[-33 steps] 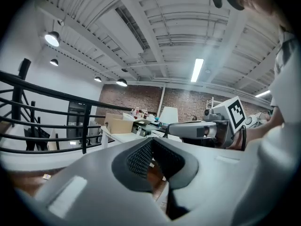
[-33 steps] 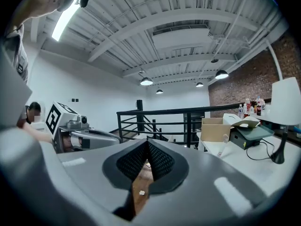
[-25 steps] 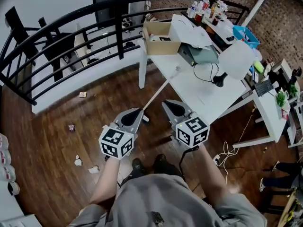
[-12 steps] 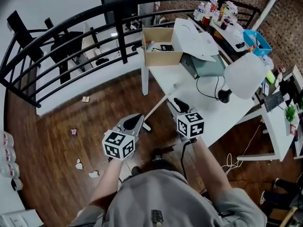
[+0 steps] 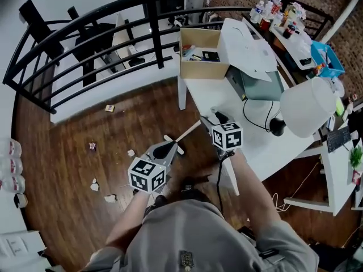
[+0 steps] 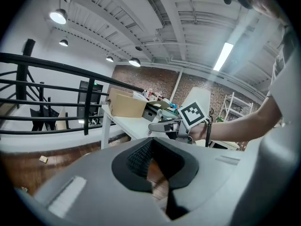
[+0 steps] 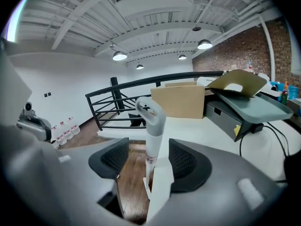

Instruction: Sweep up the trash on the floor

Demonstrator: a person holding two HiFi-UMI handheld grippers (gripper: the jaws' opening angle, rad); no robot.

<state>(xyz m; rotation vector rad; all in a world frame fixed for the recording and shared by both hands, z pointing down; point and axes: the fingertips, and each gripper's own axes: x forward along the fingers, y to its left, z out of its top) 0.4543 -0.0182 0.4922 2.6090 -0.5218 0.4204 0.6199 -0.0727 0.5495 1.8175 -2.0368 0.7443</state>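
the fetching step is in hand; no sweeping is happening yet. the broom (image 7: 153,135) is leaning against the edge of the table (image 5: 252,146), its handle running down to the floor in front of the person's feet. the right gripper (image 7: 151,161) is straddling the upper handle just under the hang loop. its jaws are standing wide apart with a gap on either side of the shaft, so nothing is being clamped. a white slab is showing low between the jaws in front of the shaft; whether it belongs to the broom i cannot tell.

the left gripper (image 5: 165,150) is hovering low, just beside the broom's foot. its jaws are lying almost together, with only a sliver of floor showing between them, and are holding nothing. the trash (image 5: 94,185) is lying well apart from the broom, as small pale scraps scattered over the wood floor to the person's left.

the next move, as i'm judging it, is calling for closing the right jaws squarely on the shaft. the left jaws should be opening to take the handle lower down, before lifting the broom clear of the table and carrying it over to the scraps. the shaft is looking thin and smooth, so an off-centre grip is risking a twist in the pads.
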